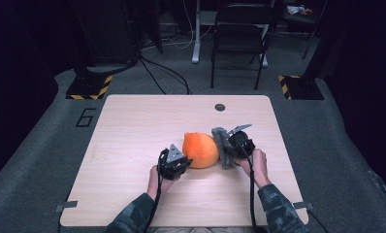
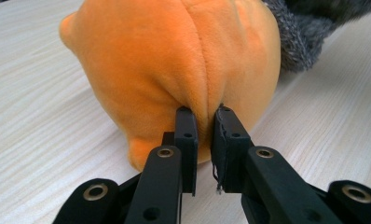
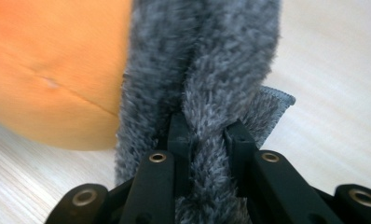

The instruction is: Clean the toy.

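Note:
An orange plush toy [image 1: 200, 149] lies at the middle of the light wooden table [image 1: 133, 126], with a grey furry part [image 1: 221, 145] on its right side. My left gripper [image 1: 180, 160] is at the toy's left, its jaws shut on a fold of the orange plush [image 2: 174, 60] along a seam. My right gripper [image 1: 233, 143] is at the toy's right, its jaws pinching the grey fur [image 3: 211, 93]. The orange body [image 3: 53, 70] sits just left of the fur in the right gripper view.
A small dark round hole [image 1: 220, 107] is set in the table's far side. A black folding chair [image 1: 240, 39] stands beyond the table, with black stand bases marked in yellow stripes [image 1: 90, 86] on the grey carpet at both far corners.

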A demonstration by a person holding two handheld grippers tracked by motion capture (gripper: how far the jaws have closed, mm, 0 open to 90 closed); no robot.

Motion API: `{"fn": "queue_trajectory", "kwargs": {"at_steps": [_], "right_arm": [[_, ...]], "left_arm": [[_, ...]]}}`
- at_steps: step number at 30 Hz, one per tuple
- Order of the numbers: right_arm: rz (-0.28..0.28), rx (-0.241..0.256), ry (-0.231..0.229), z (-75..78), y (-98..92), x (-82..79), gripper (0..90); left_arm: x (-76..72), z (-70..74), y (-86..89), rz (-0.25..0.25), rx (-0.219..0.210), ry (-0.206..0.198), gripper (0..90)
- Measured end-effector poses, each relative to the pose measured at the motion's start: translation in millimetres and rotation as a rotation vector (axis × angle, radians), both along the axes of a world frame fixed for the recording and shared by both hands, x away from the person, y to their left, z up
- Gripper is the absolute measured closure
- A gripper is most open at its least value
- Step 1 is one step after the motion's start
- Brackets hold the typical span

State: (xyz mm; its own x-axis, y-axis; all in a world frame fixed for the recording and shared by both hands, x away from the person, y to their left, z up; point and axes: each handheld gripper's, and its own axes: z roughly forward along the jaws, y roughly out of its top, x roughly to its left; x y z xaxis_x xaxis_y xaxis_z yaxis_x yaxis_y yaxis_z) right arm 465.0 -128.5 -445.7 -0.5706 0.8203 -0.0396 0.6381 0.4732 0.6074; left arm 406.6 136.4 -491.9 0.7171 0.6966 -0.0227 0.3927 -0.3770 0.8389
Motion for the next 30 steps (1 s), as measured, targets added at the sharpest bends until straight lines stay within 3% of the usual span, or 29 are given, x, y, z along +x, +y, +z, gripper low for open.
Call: {"fn": "queue_trajectory", "kwargs": {"at_steps": [4,9,13,15,16,18,21,24,27,30], "right_arm": [[0.02,0.05,-0.066,21.1,5.1,-9.5,76.4],[0.097,0.079,-0.128,39.7,25.9,-25.0,76.4],[0.129,0.008,-0.143,32.1,38.0,-26.5,76.5],[0.115,-0.016,-0.138,25.8,39.7,-25.1,76.6],[0.113,-0.024,-0.145,21.9,38.7,-23.3,76.7],[0.099,-0.015,-0.131,18.2,36.4,-21.4,76.7],[0.092,-0.007,-0.12,16.4,33.1,-19.3,76.7],[0.097,-0.006,-0.117,14.4,31.1,-17.9,76.9],[0.096,-0.002,-0.113,11.9,31.1,-16.9,77.0],[0.1,-0.003,-0.106,11.9,31.3,-16.6,77.0]], "left_arm": [[-0.2,0.3,-0.8,-0.006,0.005,0.001,80.8],[-1.7,0.6,-2.2,-0.007,0.0,-0.006,80.7],[-2.1,0.7,-2.2,-0.005,0.0,-0.01,79.1],[-3.2,1.8,-2.0,0.008,0.017,-0.015,72.7],[-4.3,2.4,-2.7,0.02,0.028,-0.021,64.9],[-8.2,3.9,-6.5,0.046,0.064,-0.043,54.4],[-11.0,2.2,-14.0,0.08,0.136,-0.1,45.8],[-9.6,-2.1,-16.9,0.091,0.137,-0.103,41.7],[-8.6,-6.5,-19.1,0.092,0.148,-0.112,46.1],[-6.5,-9.3,-18.0,0.084,0.136,-0.121,60.2]]}}
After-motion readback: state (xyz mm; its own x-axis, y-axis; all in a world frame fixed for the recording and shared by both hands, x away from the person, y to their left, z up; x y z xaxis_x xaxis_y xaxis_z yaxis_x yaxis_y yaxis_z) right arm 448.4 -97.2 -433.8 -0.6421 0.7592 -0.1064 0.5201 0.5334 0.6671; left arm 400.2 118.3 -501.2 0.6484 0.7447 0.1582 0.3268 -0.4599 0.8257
